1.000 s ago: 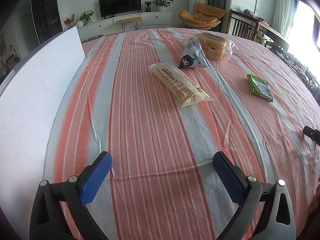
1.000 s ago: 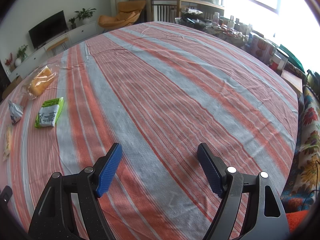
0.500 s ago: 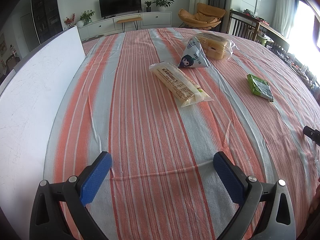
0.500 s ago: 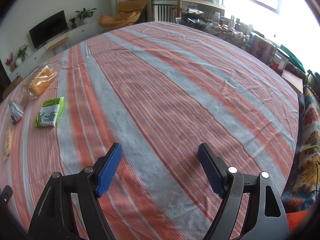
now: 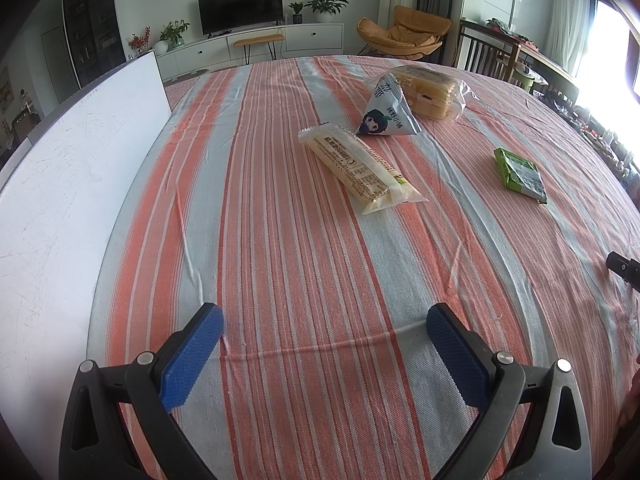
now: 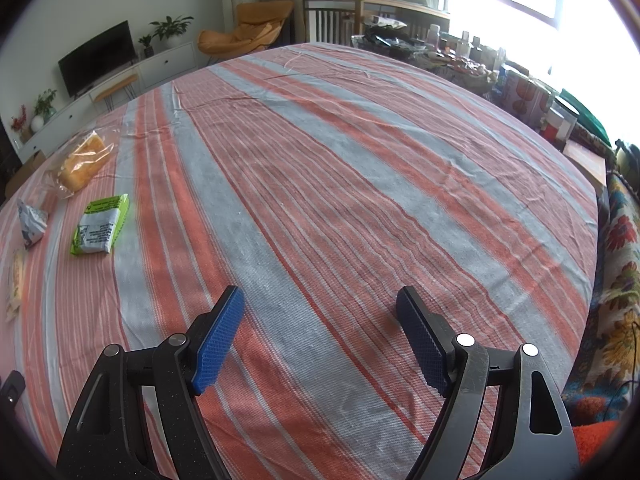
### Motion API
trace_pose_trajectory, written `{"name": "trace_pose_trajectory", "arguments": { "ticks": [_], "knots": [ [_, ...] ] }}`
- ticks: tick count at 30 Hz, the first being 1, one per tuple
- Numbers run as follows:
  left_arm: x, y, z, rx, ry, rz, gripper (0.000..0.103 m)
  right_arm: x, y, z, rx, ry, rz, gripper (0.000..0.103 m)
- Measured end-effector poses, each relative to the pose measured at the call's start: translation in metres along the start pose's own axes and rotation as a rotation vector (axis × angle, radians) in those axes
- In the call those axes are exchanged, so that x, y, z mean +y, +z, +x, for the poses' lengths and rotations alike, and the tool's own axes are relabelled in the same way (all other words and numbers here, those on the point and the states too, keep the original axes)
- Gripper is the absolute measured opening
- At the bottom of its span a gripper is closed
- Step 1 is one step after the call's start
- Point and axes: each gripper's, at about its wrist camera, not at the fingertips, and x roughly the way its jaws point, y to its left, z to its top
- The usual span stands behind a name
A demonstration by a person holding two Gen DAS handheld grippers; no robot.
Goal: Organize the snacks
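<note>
Striped tablecloth point(image 5: 280, 240), 4 snacks point(image 5: 356, 168), living room beyond

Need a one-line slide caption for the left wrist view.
Open left gripper above striped tablecloth; long cracker pack, triangular pouch, bagged bread and green packet ahead.

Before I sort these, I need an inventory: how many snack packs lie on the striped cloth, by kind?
Long pale bar pack: 1
Triangular blue-and-white pouch: 1
Clear bag of yellow cake slices: 1
Green flat pack: 1
Total: 4
</note>
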Motion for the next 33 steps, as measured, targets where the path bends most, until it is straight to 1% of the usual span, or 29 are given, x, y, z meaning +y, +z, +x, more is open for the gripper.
{"name": "trace_pose_trajectory", "arguments": {
  "ticks": [8, 10, 12, 14, 16, 17, 18, 20, 21, 22, 24, 25, 27, 28, 30, 31, 32, 33],
  "knots": [
    [0.002, 0.0, 0.001, 0.008, 0.001, -0.006, 0.103, -0.001, 0.0, 0.0, 0.0, 0.0, 0.001, 0.082],
    [0.004, 0.003, 0.001, 0.043, -0.011, -0.006, 0.103, -0.001, 0.0, 0.0, 0.0, 0.002, 0.002, 0.082],
    [0.012, 0.008, -0.001, 0.069, -0.049, -0.044, 0.103, 0.0, 0.0, 0.0, 0.0, 0.004, 0.0, 0.082],
    [0.025, 0.02, -0.008, 0.068, -0.108, -0.114, 0.103, 0.002, 0.0, 0.001, 0.001, 0.003, -0.005, 0.083],
    [0.035, 0.032, -0.01, 0.075, -0.148, -0.171, 0.103, 0.004, 0.0, 0.002, 0.003, 0.003, -0.013, 0.084],
    [0.039, 0.04, -0.008, 0.09, -0.167, -0.199, 0.103, 0.004, 0.0, 0.002, 0.003, 0.004, -0.014, 0.084],
    [0.042, 0.052, 0.0, 0.125, -0.177, -0.225, 0.103, 0.005, 0.0, 0.002, 0.003, 0.005, -0.013, 0.084],
    [0.038, 0.068, 0.013, 0.172, -0.179, -0.224, 0.102, 0.005, 0.0, 0.002, 0.003, 0.005, -0.013, 0.084],
    [0.033, 0.079, 0.021, 0.182, -0.172, -0.205, 0.102, 0.005, 0.0, 0.002, 0.003, 0.005, -0.012, 0.084],
    [0.028, 0.086, 0.025, 0.18, -0.161, -0.183, 0.102, 0.006, 0.0, 0.002, 0.003, 0.006, -0.012, 0.084],
    [0.015, 0.103, 0.035, 0.174, -0.115, -0.133, 0.102, 0.004, 0.0, 0.002, 0.003, 0.004, -0.013, 0.084],
    [0.009, 0.109, 0.041, 0.178, -0.098, -0.114, 0.1, 0.006, 0.0, 0.002, 0.003, 0.004, -0.013, 0.084],
    [-0.001, 0.116, 0.049, 0.188, -0.071, -0.086, 0.096, 0.004, 0.0, 0.002, 0.003, 0.004, -0.012, 0.084],
    [-0.004, 0.117, 0.053, 0.195, -0.055, -0.073, 0.091, 0.005, 0.0, 0.002, 0.003, 0.003, -0.012, 0.084],
    [-0.01, 0.117, 0.062, 0.214, -0.022, -0.046, 0.075, 0.004, 0.0, 0.002, 0.003, 0.004, -0.012, 0.084],
    [-0.011, 0.115, 0.065, 0.225, -0.011, -0.037, 0.051, 0.006, 0.0, 0.002, 0.003, 0.004, -0.012, 0.084],
    [-0.009, 0.114, 0.065, 0.227, -0.001, -0.033, 0.033, 0.005, 0.0, 0.002, 0.003, 0.004, -0.012, 0.084],
    [-0.008, 0.112, 0.061, 0.201, 0.013, -0.019, 0.029, 0.004, 0.0, 0.001, 0.003, 0.003, -0.012, 0.084]
  ]
}}
